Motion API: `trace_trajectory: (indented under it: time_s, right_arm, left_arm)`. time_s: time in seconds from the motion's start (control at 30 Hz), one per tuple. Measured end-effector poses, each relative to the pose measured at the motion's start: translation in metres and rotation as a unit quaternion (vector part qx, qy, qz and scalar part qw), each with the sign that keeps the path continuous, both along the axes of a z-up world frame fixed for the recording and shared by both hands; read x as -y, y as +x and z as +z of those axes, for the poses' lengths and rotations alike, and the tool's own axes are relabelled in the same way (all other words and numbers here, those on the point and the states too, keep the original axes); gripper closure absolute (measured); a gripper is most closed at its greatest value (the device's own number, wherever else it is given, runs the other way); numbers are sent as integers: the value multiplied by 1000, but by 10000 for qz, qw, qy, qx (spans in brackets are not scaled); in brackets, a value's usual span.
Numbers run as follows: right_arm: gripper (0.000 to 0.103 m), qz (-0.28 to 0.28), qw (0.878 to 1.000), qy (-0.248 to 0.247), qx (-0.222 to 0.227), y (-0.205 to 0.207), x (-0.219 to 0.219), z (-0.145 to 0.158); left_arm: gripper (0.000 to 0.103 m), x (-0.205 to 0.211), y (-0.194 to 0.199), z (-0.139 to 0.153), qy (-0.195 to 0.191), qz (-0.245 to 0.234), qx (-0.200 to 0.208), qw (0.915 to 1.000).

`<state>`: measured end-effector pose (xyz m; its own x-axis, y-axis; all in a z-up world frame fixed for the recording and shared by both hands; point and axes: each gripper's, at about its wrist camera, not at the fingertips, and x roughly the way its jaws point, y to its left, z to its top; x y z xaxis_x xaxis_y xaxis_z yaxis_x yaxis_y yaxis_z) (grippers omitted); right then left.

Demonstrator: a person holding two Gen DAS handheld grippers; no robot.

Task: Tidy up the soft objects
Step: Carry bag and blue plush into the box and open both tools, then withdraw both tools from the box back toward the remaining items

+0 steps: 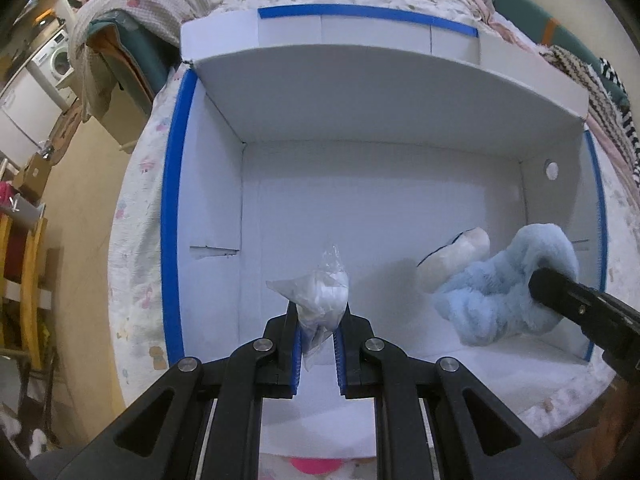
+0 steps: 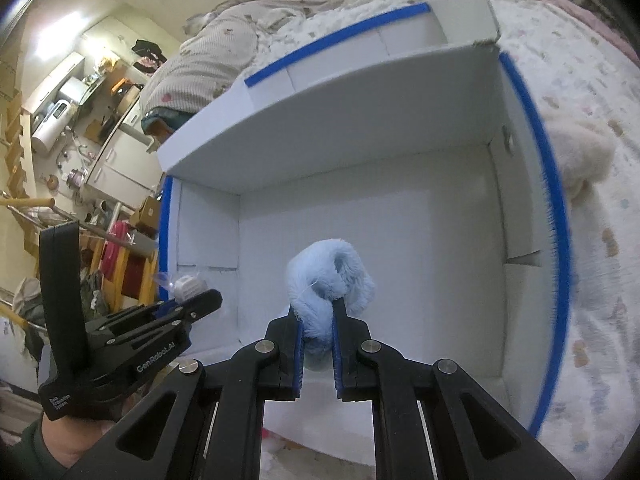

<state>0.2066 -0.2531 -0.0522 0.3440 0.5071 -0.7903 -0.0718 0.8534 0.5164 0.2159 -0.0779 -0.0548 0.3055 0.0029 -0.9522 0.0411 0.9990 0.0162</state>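
Here, one white box (image 1: 400,208), left gripper (image 1: 319,320) jaws pinching one plastic-wrapped bundle (image 1: 324,292), right gripper (image 2: 318,312) jaws pinching one blue plush (image 2: 332,276)

The large white cardboard box (image 1: 360,208) looked smooth and matt, its rims edged with blue tape (image 1: 171,216). The fluffy pale-blue plush toy (image 1: 508,284) had long, soft pile. The crinkled clear plastic bag (image 1: 324,292) was glossy. Both black plastic grippers (image 1: 319,322) (image 2: 319,322) looked matt, with ribbed blue pads (image 1: 297,354) and shiny metal rivets (image 1: 263,345). The floral quilted bedspread (image 2: 592,208) was cloth.
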Motion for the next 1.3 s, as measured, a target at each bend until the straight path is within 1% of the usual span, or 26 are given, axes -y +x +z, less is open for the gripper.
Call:
trace_trajectory:
  time_s: [0.13, 0.23, 0.43, 0.53, 0.6, 0.63, 0.67, 0.7, 0.73, 0.77, 0.8, 0.83, 0.93, 0.97, 1.0, 1.03, 1.07, 1.13, 1.3]
  right_arm:
    - [90, 31, 9999, 5, -101, 1, -6, -13]
    - [90, 47, 9999, -53, -116, 2, -9, -18]
    - [90, 26, 9998, -119, -183, 5, -11, -22]
    - [88, -61, 9994, -272, -219, 7, -14, -25]
    - [84, -92, 9993, -254, -244, 6, -12, -25]
    - [82, -118, 9993, -253, -245, 6, -12, -25]
    - [78, -132, 9993, -269, -233, 5, -11, -24]
    - [72, -139, 9992, -302, -215, 5, -11, -21]
    - [67, -141, 9992, -335, -187, 4, -11, -20]
    - [51, -141, 9992, -352, -150, 4, -11, -18]
    - [32, -147, 9992, -369, -107, 3, -11, -15]
    - [27, -173, 9990, -397, -57, 2, -11, -13]
    - [25, -206, 9988, -449, 62, 0, -11, -4]
    - [20, -219, 9986, -470, 75, -2, -10, -2]
    - [8, -251, 9983, -510, 86, -2, -10, 0]
    - [3, -283, 9980, -550, 104, -4, -9, 1]
    - [0, -329, 9975, -612, 139, -5, -9, 4]
    - [0, -385, 9966, -709, 167, -8, -8, 7]
    - [0, -442, 9960, -731, 263, -19, -8, 16]
  left_arm:
    - [91, -1, 3, -10, 116, -53, -17, 9999]
    - [91, -2, 5, -15, 129, -20, -46, 9999]
    - [91, 1, 6, -19, 173, -30, -84, 9998]
    - [90, 3, 5, -19, 186, -57, -63, 9998]
    - [87, 4, 4, -19, 192, -56, -93, 9998]
    - [81, 3, 4, -19, 198, -50, -108, 9997]
    - [70, 4, 3, -18, 183, -48, -118, 9998]
    - [63, 4, 3, -17, 164, -50, -113, 9998]
    - [50, 5, 2, -15, 172, -58, -87, 9998]
    - [42, 5, 0, -13, 216, -66, -28, 9997]
    - [41, 6, -1, -11, 274, -64, 38, 9996]
    - [41, 6, -2, -8, 303, -53, 97, 9995]
    - [41, 4, -5, -5, 279, -34, 92, 9996]
    - [41, 3, -5, -3, 283, -21, 91, 9996]
    - [40, 3, -7, -2, 284, -10, 102, 9995]
    - [40, 2, -8, 0, 283, 1, 118, 9995]
    - [40, 1, -10, 2, 283, 12, 136, 9995]
    - [40, -3, -13, 7, 274, 44, 194, 9994]
    - [40, -11, -22, 17, 234, 90, 312, 9992]
